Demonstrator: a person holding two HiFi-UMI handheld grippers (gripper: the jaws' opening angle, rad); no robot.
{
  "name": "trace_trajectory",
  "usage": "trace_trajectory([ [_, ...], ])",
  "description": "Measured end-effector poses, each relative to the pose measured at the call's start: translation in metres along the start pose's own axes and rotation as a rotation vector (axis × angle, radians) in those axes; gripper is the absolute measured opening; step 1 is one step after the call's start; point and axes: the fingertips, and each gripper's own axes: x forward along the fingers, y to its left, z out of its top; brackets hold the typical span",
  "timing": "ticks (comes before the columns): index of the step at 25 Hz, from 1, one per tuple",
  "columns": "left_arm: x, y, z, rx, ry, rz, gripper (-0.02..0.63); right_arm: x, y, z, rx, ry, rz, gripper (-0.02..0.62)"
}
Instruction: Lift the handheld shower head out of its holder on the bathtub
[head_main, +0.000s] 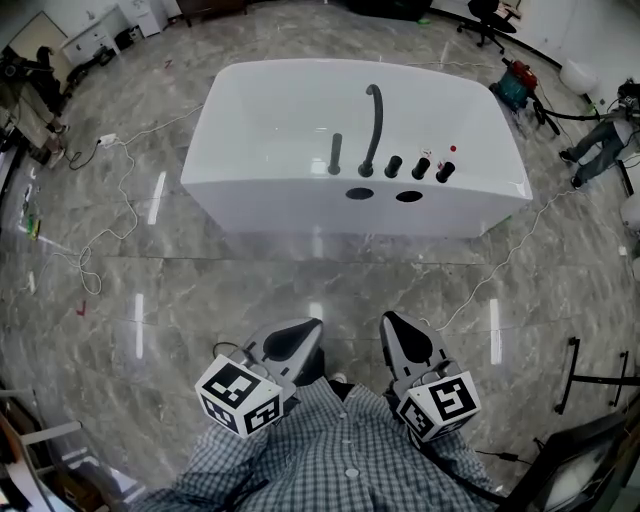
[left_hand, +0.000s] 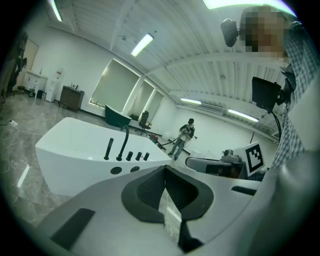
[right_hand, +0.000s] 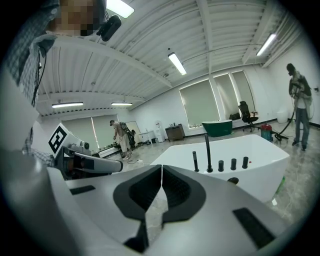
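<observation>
The left gripper (head_main: 306, 330) and the right gripper (head_main: 392, 322) are hovering side by side low in the head view, just in front of the person's checked shirt (head_main: 330, 465), both pointing toward the bathtub (head_main: 270, 205) and well apart from it. In the left gripper view the left gripper (left_hand: 164, 172) is showing its dark pads pressed together with nothing between them. The right gripper view is showing the same of the right gripper (right_hand: 161, 171): jaws meeting along a thin seam, holding nothing. Each gripper is carrying its marker cube (head_main: 240, 396) at the rear.

The white bathtub is standing alone on the grey marble floor (head_main: 150, 300). On its near deck a row of black fittings is standing upright. The short straight rod at the left end of the row is probably the handheld shower head (head_main: 335, 153), though it is too small to be sure; it is sitting in its holder, just left of the tall curved spout (head_main: 374, 125). Three black knobs (head_main: 420, 167) are lining up to the right of the spout. Two dark round openings (head_main: 360, 193) are showing in the tub wall below them.

A white cable (head_main: 100, 215) is trailing across the floor to the left of the tub, and another person (head_main: 600, 140) is standing beyond its far right corner.
</observation>
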Motion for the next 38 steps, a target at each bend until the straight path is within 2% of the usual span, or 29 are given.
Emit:
trace_trajectory([
  [10, 0.017, 0.081, 0.042, -0.008, 0.004, -0.005, 0.009, 0.075, -0.012, 0.022, 0.011, 0.024, -0.038, 0.018],
  [20, 0.029, 0.134, 0.068, -0.014, 0.01, -0.028, 0.009, 0.129, -0.016, 0.039, 0.018, 0.023, -0.078, 0.018],
  [32, 0.04, 0.158, 0.07, -0.023, 0.027, -0.026, 0.009, 0.14, -0.03, 0.033, 0.049, 0.044, -0.121, 0.018],
  [38, 0.054, 0.17, 0.073, -0.034, 0.033, 0.001, 0.009, 0.163, -0.045, 0.038, 0.04, 0.049, -0.087, 0.018],
])
